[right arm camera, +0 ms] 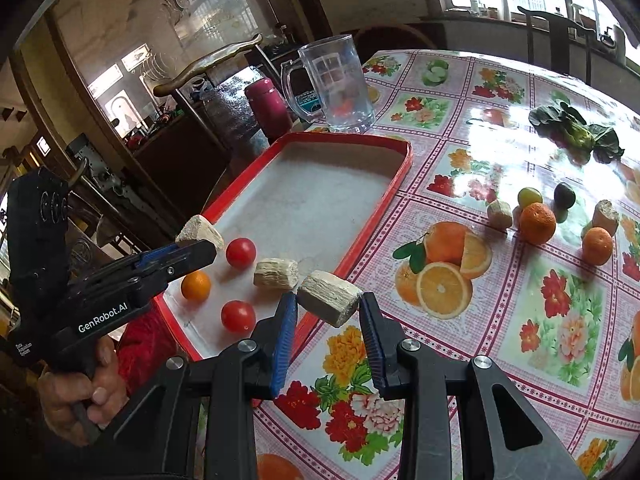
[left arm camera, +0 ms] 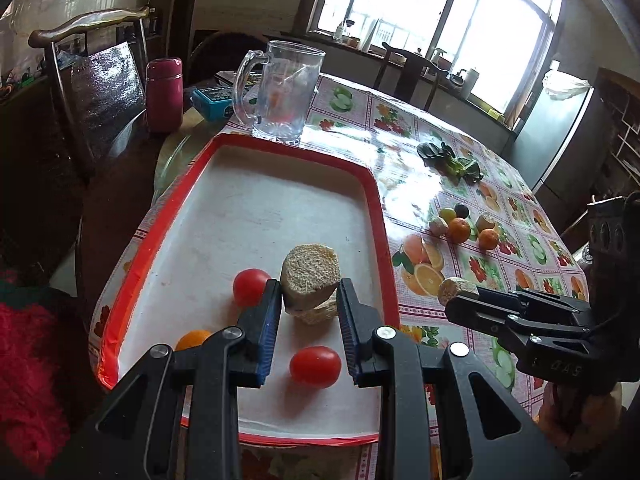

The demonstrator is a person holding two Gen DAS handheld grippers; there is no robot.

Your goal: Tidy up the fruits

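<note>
A red-rimmed white tray point(left arm camera: 256, 148) point(right arm camera: 400, 168) holds two red tomatoes point(left arm camera: 315, 366) point(right arm camera: 241, 252), a small orange point(right arm camera: 195, 285) and a pale sugarcane chunk point(right arm camera: 276, 273). My left gripper point(left arm camera: 309, 300) is shut on another sugarcane chunk point(left arm camera: 310, 278), held above the tray; in the right wrist view it shows at the left point(right arm camera: 202, 236). My right gripper point(right arm camera: 329, 310) is shut on a sugarcane chunk point(right arm camera: 330, 297) above the tray's right rim; the left wrist view shows it too point(left arm camera: 456, 294). On the tablecloth lie two oranges point(right arm camera: 537, 223), two sugarcane chunks point(right arm camera: 500, 214), a green grape point(right arm camera: 529, 197) and a dark fruit point(right arm camera: 564, 195).
A glass mug point(left arm camera: 282, 92) stands just beyond the tray's far end. A maroon flask point(left arm camera: 164, 94) and a blue box point(left arm camera: 212, 100) are left of it. Leafy greens point(right arm camera: 576, 132) lie farther out on the table. A chair point(left arm camera: 88, 92) stands at the left.
</note>
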